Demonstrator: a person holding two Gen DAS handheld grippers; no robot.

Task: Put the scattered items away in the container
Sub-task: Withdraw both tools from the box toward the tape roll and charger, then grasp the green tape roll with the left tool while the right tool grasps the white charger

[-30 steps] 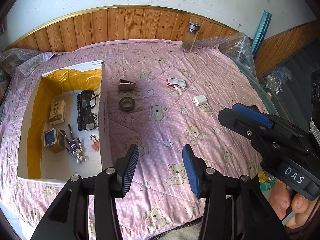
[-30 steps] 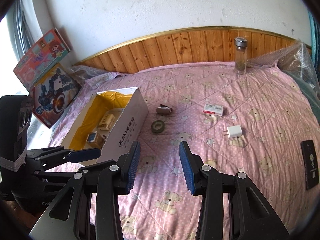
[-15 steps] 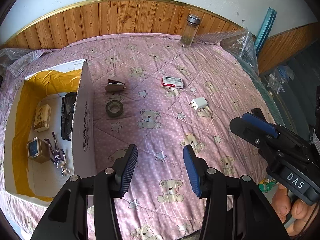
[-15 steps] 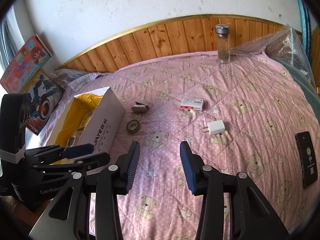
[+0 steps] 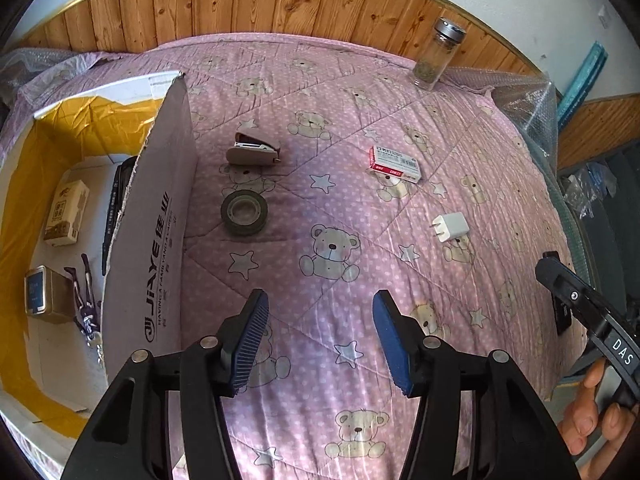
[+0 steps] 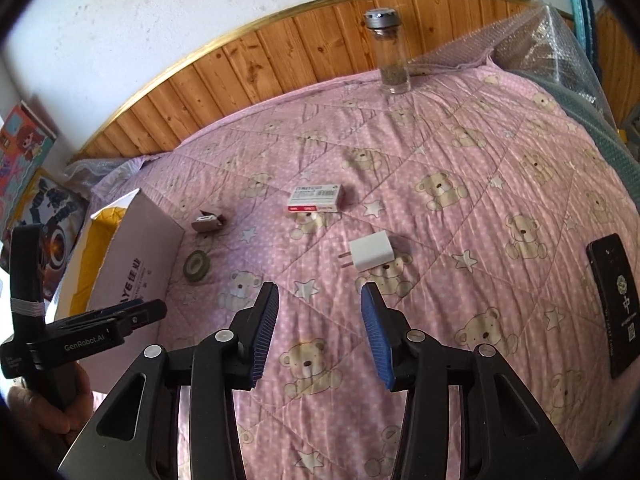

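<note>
Inside the box (image 5: 148, 248), I can only see part of the things, because its white wall hides the rest. A small tan carton (image 5: 66, 212) and a little tin with a blue top (image 5: 40, 292) show well. A dark long thing (image 5: 116, 204) by the wall is mostly hidden; it may be glasses, but I am not sure. A purple thing with keys (image 5: 86, 304) lies near the tin, and it is too small for me to make out.

Just beside the box, on the pink bear blanket (image 5: 340, 184), lies the roll of tape (image 5: 244, 214). The little stapler (image 5: 253, 149) is a bit past the tape, also near the box. The red and white packet (image 6: 315, 199) is farther from the box, and the white plug (image 6: 370, 256) is farther still. A black phone (image 6: 614, 304) lies way off from the box, near the blanket's edge, and the left view shows only a bit of it behind my other tool. A glass bottle (image 6: 390, 56) stands far from the box, by the wood wall.

My left gripper (image 5: 318, 336) is wide apart and holds nothing. It hangs over the blanket just beside the box. My right gripper (image 6: 320, 334) is spread wide too, with nothing in it, and the white plug sits just past its tips.
</note>
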